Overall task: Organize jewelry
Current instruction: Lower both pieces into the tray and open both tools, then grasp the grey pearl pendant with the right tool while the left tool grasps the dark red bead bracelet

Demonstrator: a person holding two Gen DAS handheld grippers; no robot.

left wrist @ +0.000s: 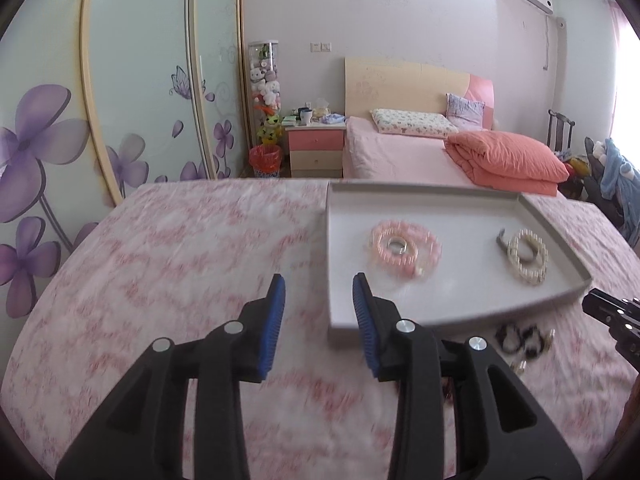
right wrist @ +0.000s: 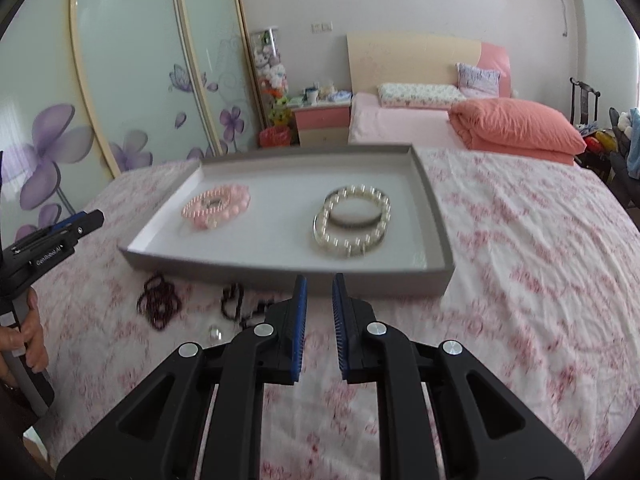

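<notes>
Brightness: I see a bright, evenly lit room in both views.
Light source: daylight enters from the right edge, washing out the wall there.
Glare: a small spot shines on the wardrobe door (left wrist: 136, 72).
Shadows: soft and faint under the tray (right wrist: 434, 216).
Blur: the floral cloth (left wrist: 180, 240) and the beads look smeared; my gripper fingers (left wrist: 276, 320) stay sharp.
Distortion: fisheye bends door frames; corners go black.

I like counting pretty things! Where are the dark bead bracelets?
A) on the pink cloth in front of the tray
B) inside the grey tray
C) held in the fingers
A: the dark bead bracelets lie on the pink cloth, outside the grey tray.
</notes>
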